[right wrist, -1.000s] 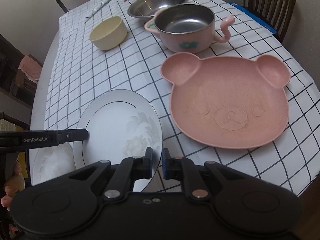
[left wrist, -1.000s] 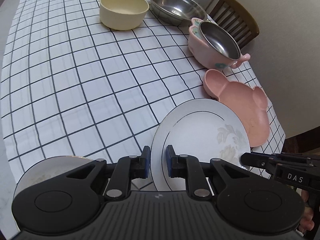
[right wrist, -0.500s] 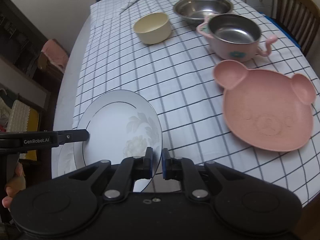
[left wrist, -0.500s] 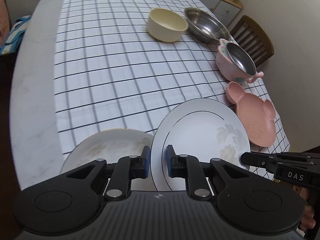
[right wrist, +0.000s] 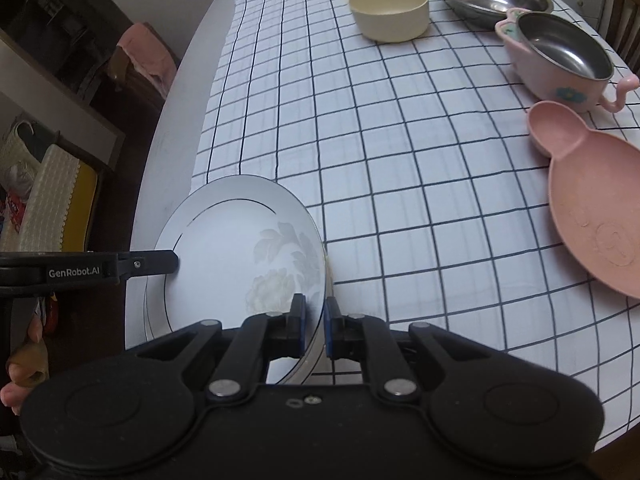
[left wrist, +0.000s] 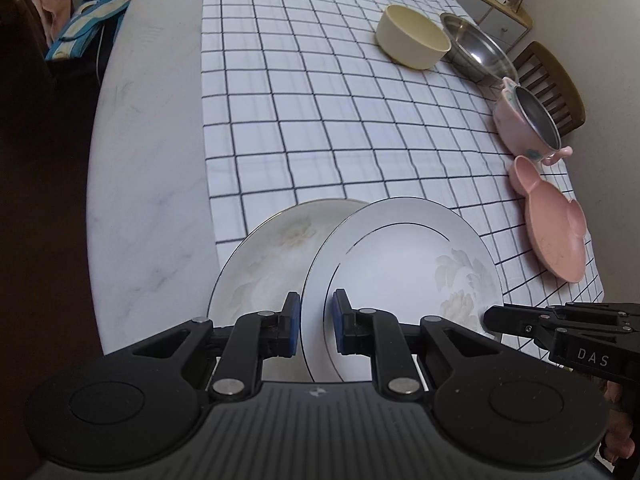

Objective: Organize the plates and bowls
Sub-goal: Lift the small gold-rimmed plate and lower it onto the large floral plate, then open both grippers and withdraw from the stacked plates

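A white plate with a grey flower print [left wrist: 400, 272] is held by both grippers at opposite edges of its rim. My left gripper [left wrist: 316, 308] is shut on its near-left rim. My right gripper [right wrist: 315, 312] is shut on the rim beside the flower print [right wrist: 280, 264]. Each gripper's tip shows in the other's view, the right gripper [left wrist: 492, 318] and the left gripper [right wrist: 172, 262]. A second white plate [left wrist: 272, 264] lies under it at the tablecloth's left edge, partly covered. I cannot tell whether the two plates touch.
On the checked tablecloth [left wrist: 320, 128] stand a cream bowl [left wrist: 412, 42], a steel bowl [left wrist: 476, 52], a pink steel-lined bowl with handles [left wrist: 524, 120] and a pink bear-shaped plate [left wrist: 552, 232]. Bare marble tabletop [left wrist: 140, 160] runs down the left. A wooden chair [left wrist: 548, 80] stands behind.
Both grippers have carried the flowered plate leftward, away from the pink bear plate. It now hangs over the second white plate, which has come fully into view.
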